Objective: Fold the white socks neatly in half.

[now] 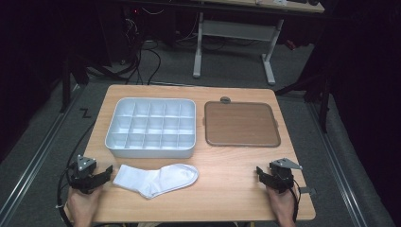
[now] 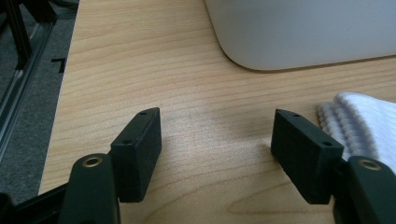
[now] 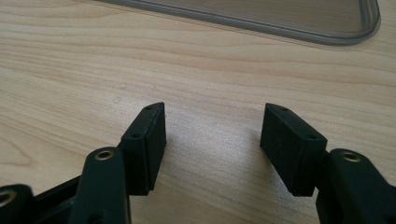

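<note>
Both tools open, empty. Take left tool to the white sock cuff at its 3 o'clock; pinch both layers, right tool idle.

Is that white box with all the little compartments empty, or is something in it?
Empty. In the high view every compartment of the box shows only its bare pale floor; the sock lies on the table in front of it.
</note>
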Motion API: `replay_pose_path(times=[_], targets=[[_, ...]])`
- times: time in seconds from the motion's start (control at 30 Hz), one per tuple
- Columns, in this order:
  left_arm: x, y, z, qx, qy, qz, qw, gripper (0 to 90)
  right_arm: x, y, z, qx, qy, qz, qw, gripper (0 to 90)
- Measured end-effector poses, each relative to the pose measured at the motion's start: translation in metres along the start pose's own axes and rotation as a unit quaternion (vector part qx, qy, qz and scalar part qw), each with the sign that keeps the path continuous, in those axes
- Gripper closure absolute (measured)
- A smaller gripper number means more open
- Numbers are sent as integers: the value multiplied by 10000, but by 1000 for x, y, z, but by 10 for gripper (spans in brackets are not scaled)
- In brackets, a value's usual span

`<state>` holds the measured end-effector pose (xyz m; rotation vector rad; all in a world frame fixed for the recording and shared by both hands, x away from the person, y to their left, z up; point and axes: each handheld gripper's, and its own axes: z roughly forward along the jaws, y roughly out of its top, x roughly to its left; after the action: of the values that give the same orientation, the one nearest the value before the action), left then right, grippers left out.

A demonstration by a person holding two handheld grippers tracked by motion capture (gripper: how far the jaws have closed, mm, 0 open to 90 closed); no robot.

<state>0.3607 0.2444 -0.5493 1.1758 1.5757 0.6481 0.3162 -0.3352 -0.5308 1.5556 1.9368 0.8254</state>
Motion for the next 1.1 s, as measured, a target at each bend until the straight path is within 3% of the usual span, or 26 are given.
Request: replay_pose_path(times=[0.47,0.53,0.63,0.73,0.83,0.9,1.1], targets=[[0,0,0,12,-16,4,10000,328,-1,0,0,-4,22,46,10000,439],[0,0,0,15,-21,4,10000,326,-3,0,-1,-14,68,95,9999,452],[0,0,0,17,-24,10,10000,325,-10,-1,-2,-69,414,258,9988,464],[-1,-1,1,42,-27,35,10000,303,-11,-2,-3,-86,454,315,9984,488],[-2,-1,1,70,-53,48,9999,258,-9,-2,-3,-79,373,216,9990,490],[-2,-1,1,78,-68,37,9999,246,-2,-2,-2,-23,133,-80,9999,485],[-2,-2,1,103,-90,44,9999,238,3,-1,-2,-29,-28,11,10000,476]])
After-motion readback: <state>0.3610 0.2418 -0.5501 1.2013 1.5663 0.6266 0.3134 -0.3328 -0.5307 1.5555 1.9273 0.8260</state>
